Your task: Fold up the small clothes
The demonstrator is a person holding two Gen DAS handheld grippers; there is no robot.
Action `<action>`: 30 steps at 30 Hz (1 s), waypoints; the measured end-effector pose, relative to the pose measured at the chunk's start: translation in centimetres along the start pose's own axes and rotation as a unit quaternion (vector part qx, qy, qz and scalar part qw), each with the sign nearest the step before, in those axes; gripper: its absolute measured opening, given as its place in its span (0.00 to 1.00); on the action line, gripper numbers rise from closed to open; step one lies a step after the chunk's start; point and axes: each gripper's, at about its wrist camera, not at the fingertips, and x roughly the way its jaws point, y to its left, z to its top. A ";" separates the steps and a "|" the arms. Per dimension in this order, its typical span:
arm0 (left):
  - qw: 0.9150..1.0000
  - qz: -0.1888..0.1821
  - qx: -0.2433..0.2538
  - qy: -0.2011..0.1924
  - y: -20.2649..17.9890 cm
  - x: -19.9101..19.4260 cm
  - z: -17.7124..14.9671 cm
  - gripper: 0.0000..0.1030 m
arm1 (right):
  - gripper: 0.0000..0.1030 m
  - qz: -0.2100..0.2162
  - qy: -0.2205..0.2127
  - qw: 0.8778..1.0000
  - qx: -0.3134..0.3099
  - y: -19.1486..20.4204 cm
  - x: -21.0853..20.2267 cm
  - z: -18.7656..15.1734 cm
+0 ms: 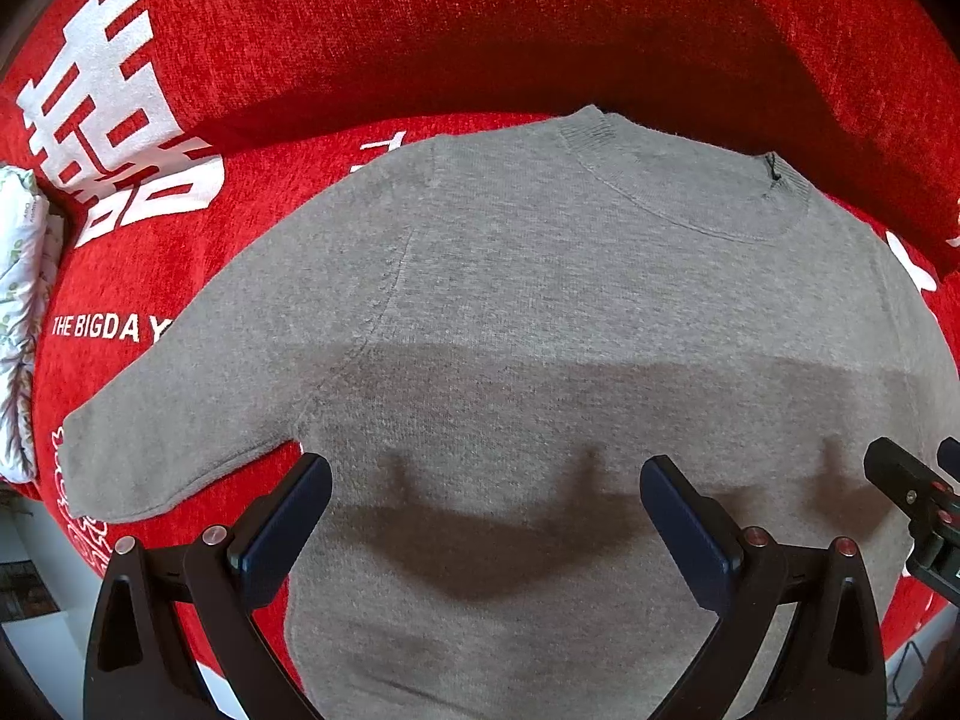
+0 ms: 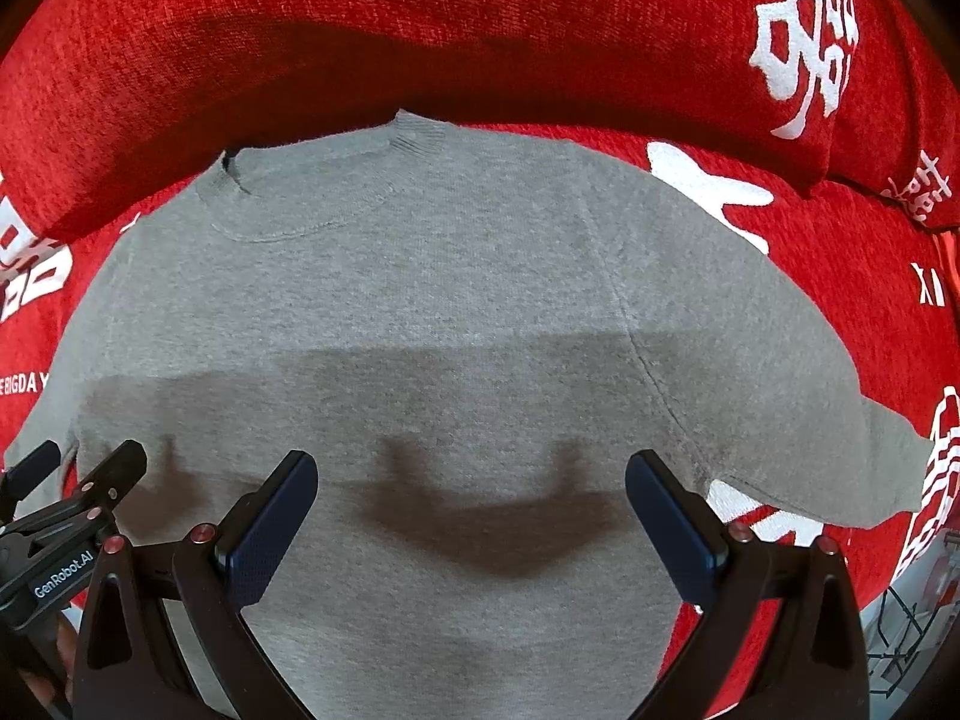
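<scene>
A small grey knit sweater (image 1: 540, 300) lies flat and spread out on a red cover, collar at the far side, both sleeves out to the sides. It also shows in the right wrist view (image 2: 420, 300). My left gripper (image 1: 486, 480) is open and empty, hovering above the sweater's lower body near its left sleeve (image 1: 180, 420). My right gripper (image 2: 471, 474) is open and empty, hovering above the lower body near the right sleeve (image 2: 840, 450). Each gripper shows at the edge of the other's view, the right gripper (image 1: 918, 480) in the left wrist view.
The red cover (image 1: 150, 276) carries white characters and lettering. A red cushion (image 1: 480, 30) rises right behind the collar. A floral cloth (image 1: 24, 300) lies at the far left edge. The cover's near edge drops off beside the sleeves.
</scene>
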 end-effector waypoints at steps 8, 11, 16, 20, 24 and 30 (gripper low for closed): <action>1.000 -0.001 -0.001 -0.001 0.3 -0.1 -0.1 1.00 | 0.99 0.002 0.000 1.000 -0.012 -0.2 -0.1 0.5; 1.000 -0.002 -0.002 -0.002 0.5 -0.2 -0.3 1.00 | 0.99 0.002 -0.001 1.000 -0.018 -0.3 0.0 0.9; 1.000 -0.005 -0.002 -0.004 0.7 -0.2 -0.4 1.00 | 0.99 0.001 -0.001 1.000 -0.022 -0.1 0.0 1.0; 1.000 -0.009 -0.004 -0.003 0.8 -0.2 -0.4 1.00 | 0.99 -0.001 0.000 1.000 -0.026 0.0 0.0 1.3; 1.000 -0.014 -0.005 -0.003 1.0 -0.2 -0.5 1.00 | 0.99 -0.001 0.000 1.000 -0.028 0.1 0.0 1.4; 0.999 -0.046 -0.024 -0.003 2.1 0.0 -0.9 1.00 | 0.99 0.023 -0.005 0.999 -0.028 0.3 -0.5 1.5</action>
